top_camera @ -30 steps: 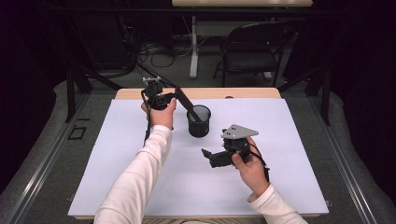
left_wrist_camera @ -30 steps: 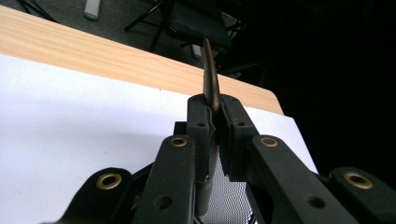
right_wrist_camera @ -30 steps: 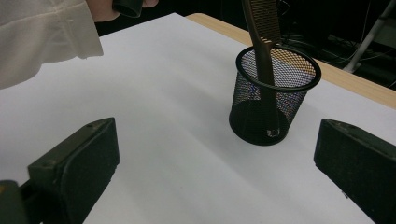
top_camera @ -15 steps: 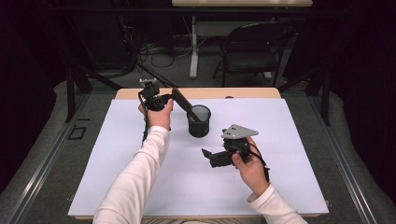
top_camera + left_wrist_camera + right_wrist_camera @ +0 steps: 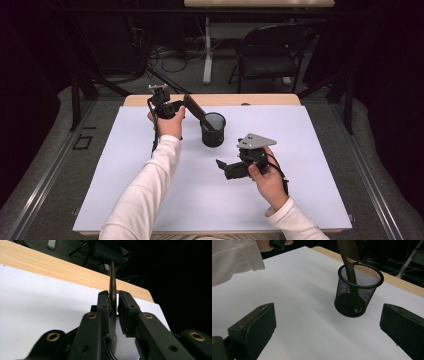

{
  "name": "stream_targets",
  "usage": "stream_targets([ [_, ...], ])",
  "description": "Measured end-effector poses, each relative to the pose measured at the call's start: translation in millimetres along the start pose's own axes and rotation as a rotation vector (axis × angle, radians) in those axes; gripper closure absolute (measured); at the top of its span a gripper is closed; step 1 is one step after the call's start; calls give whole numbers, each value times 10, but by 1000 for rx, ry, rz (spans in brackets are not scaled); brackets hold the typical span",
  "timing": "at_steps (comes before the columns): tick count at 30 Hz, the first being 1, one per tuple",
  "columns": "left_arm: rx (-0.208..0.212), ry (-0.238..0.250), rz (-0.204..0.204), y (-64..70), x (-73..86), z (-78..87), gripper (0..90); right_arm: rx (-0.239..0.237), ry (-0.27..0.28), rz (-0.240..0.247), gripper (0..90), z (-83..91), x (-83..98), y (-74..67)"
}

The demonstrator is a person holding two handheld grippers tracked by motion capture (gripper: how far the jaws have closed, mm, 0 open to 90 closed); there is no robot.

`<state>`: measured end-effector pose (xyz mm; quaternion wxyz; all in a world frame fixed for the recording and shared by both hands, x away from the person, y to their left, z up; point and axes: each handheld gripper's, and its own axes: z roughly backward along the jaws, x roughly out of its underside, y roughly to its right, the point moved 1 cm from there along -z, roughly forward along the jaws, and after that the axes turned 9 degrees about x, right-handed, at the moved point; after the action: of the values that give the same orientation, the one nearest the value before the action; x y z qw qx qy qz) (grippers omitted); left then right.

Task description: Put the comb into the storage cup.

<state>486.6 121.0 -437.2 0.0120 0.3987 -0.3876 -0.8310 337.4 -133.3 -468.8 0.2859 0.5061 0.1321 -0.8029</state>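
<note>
Comb (image 5: 348, 255): a thin, flat brown plastic one, which I judge light and stiff, though its fine teeth look easy to bend or snag on wire. Its handle end stands in the black mesh cup (image 5: 213, 131) near the far middle of the white sheet (image 5: 150, 190), and its toothed end leans out over the rim. I would take it by the solid spine, not the teeth. In the left gripper view the left gripper (image 5: 113, 301) brackets the comb edge-on; its jaws have just been opening, and I see a sliver of gap on one side, so I read them as let go, the comb between them. The right gripper (image 5: 223, 166) hovers nearer me, jaws wide and empty, facing the cup.
</note>
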Motion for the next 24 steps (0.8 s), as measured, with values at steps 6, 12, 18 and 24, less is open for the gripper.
stream_targets([
  [6, 9, 9, 1, -5, -13, 21, 696, 0, 0, 2, 5, -1, 0, -2],
  [12, 2, 23, 13, -26, -22, 38, 619, 1, -3, 4, 6, -5, 2, -4],
  [18, 0, 27, 37, -88, -23, 46, 534, 1, -5, 4, 6, -7, 5, -5],
  [24, 18, 38, 41, -85, -35, 62, 477, 1, -7, 5, 6, -8, 7, -4],
])
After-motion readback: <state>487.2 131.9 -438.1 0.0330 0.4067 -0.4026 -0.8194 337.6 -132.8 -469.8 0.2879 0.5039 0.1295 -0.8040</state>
